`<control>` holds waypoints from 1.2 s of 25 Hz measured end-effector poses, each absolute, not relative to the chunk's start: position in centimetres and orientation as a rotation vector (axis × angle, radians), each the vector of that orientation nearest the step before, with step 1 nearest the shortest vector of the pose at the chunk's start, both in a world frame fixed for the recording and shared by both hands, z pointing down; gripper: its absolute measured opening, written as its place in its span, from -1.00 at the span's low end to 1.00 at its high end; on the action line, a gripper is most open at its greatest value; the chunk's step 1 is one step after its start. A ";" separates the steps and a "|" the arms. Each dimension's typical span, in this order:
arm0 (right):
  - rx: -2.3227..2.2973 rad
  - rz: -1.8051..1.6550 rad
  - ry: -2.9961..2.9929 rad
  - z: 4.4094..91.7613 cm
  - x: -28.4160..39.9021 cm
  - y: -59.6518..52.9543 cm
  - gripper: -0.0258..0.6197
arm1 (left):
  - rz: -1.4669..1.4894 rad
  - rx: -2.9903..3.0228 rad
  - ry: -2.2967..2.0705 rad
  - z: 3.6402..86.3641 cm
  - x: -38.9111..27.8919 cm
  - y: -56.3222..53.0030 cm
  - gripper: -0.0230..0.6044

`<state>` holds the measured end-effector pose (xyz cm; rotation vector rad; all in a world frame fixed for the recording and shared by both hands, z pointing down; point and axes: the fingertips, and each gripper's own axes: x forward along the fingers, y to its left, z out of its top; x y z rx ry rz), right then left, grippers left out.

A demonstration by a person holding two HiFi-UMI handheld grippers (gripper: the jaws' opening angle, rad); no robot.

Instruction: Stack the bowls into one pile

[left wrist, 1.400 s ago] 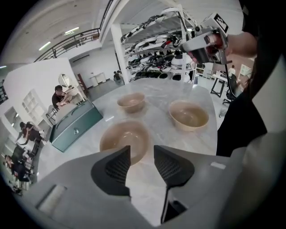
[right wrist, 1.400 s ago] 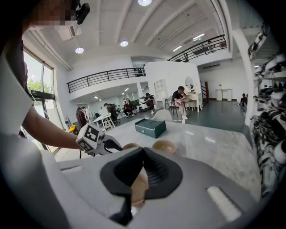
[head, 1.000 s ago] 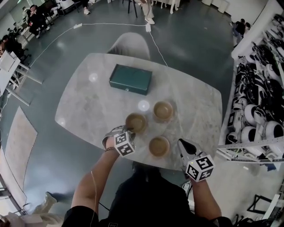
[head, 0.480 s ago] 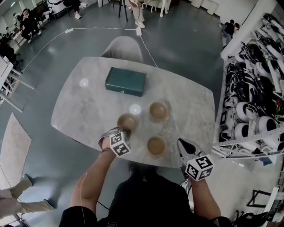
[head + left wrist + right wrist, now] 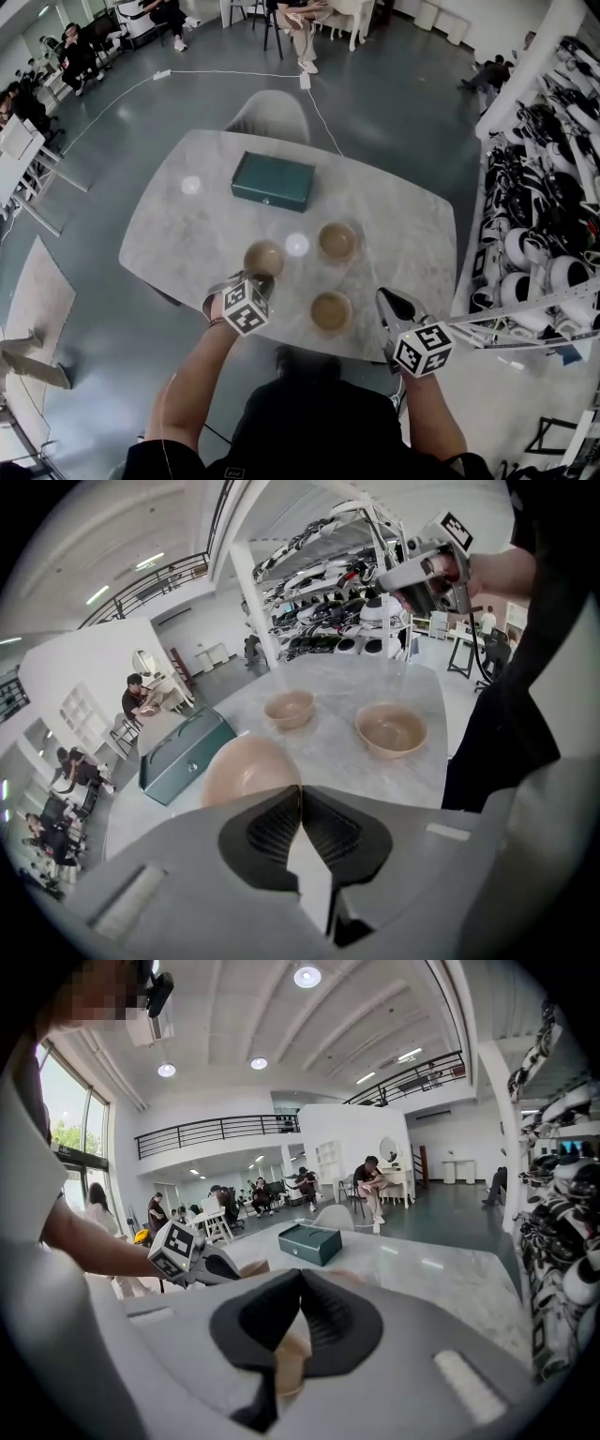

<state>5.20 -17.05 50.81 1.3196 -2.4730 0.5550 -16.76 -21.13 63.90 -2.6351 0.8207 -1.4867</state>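
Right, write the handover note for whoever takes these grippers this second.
Left claw: shut on the near rim of the left bowl, which is tilted and apparently lifted off the table.
Right claw: shut, empty, at the table's near edge.
Other bowls: far bowl and near bowl, upright, apart.
Done: one bowl gripped; nothing stacked.
Left: set it into another bowl, then add the third.

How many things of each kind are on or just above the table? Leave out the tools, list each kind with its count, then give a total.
bowl: 3
box: 1
total: 4
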 end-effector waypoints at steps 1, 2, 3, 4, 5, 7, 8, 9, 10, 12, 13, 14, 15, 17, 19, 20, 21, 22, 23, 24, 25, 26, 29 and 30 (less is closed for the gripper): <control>1.311 0.556 -2.485 50.7 5.3 -17.1 -0.91 | -1.481 -2.636 0.845 63.4 -16.7 -21.1 -0.87; 1.301 0.556 -2.497 50.7 5.4 -17.2 -0.91 | -1.473 -2.640 0.868 62.8 -16.5 -21.0 -0.87; 1.292 0.555 -2.508 50.6 5.6 -17.2 -0.91 | -1.464 -2.644 0.890 62.2 -16.2 -20.9 -0.87; 1.284 0.556 -2.518 50.5 5.9 -17.2 -0.91 | -1.454 -2.648 0.910 61.5 -15.8 -20.8 -0.87; 1.277 0.559 -2.527 50.6 6.2 -17.2 -0.91 | -1.442 -2.652 0.929 60.9 -15.3 -20.6 -0.87; 1.267 0.572 -2.541 50.8 7.1 -17.2 -0.91 | -1.417 -2.657 0.960 59.7 -14.0 -20.2 -0.87; 1.263 0.579 -2.548 50.9 7.5 -17.2 -0.91 | -1.406 -2.659 0.968 59.1 -13.3 -19.9 -0.87; 1.259 0.587 -2.554 51.0 7.9 -17.1 -0.91 | -1.397 -2.660 0.972 58.6 -12.6 -19.6 -0.87; 1.254 0.593 -2.560 51.1 8.3 -17.0 -0.91 | -1.390 -2.661 0.973 58.0 -12.0 -19.3 -0.87; 1.246 0.602 -2.570 51.2 8.9 -16.6 -0.91 | -1.371 -2.666 0.970 56.9 -10.7 -18.5 -0.87; 1.243 0.605 -2.574 51.3 9.1 -16.4 -0.91 | -1.360 -2.671 0.967 56.4 -10.1 -18.0 -0.87; 1.242 0.607 -2.578 51.3 9.3 -16.1 -0.91 | -1.350 -2.676 0.962 55.9 -9.6 -17.6 -0.87; 1.244 0.610 -2.581 51.4 9.6 -16.0 -0.91 | -1.342 -2.680 0.953 55.5 -9.0 -17.1 -0.87; 1.253 0.614 -2.585 51.4 10.2 -15.8 -0.91 | -1.328 -2.687 0.921 54.8 -7.7 -16.3 -0.87; 1.263 0.618 -2.587 51.4 11.1 -15.6 -0.91 | -1.316 -2.691 0.883 54.4 -6.0 -15.5 -0.87; 1.267 0.619 -2.587 51.4 11.5 -15.5 -0.91 | -1.311 -2.694 0.865 54.4 -5.3 -15.2 -0.87; 1.271 0.621 -2.587 51.5 11.8 -15.4 -0.91 | -1.308 -2.696 0.847 54.3 -4.6 -14.8 -0.87; 1.276 0.623 -2.586 51.5 12.1 -15.2 -0.91 | -1.307 -2.699 0.827 54.4 -4.0 -14.5 -0.87; 1.280 0.625 -2.585 51.5 12.3 -15.1 -0.91 | -1.309 -2.702 0.801 54.6 -3.4 -14.1 -0.87; 1.285 0.628 -2.584 51.5 12.4 -15.0 -0.91 | -1.316 -2.702 0.768 54.9 -2.7 -13.7 -0.87; 1.289 0.631 -2.582 51.6 12.6 -14.8 -0.91 | -1.325 -2.700 0.730 55.4 -2.1 -13.2 -0.87; 1.293 0.634 -2.580 51.6 12.8 -14.6 -0.91 | -1.336 -2.697 0.692 56.0 -1.4 -12.6 -0.87; 1.303 0.643 -2.572 52.0 13.4 -14.1 -0.92 | -1.362 -2.692 0.605 57.7 0.2 -11.3 -0.87; 1.305 0.646 -2.568 52.1 13.6 -13.9 -0.91 | -1.371 -2.689 0.582 58.3 0.7 -10.9 -0.87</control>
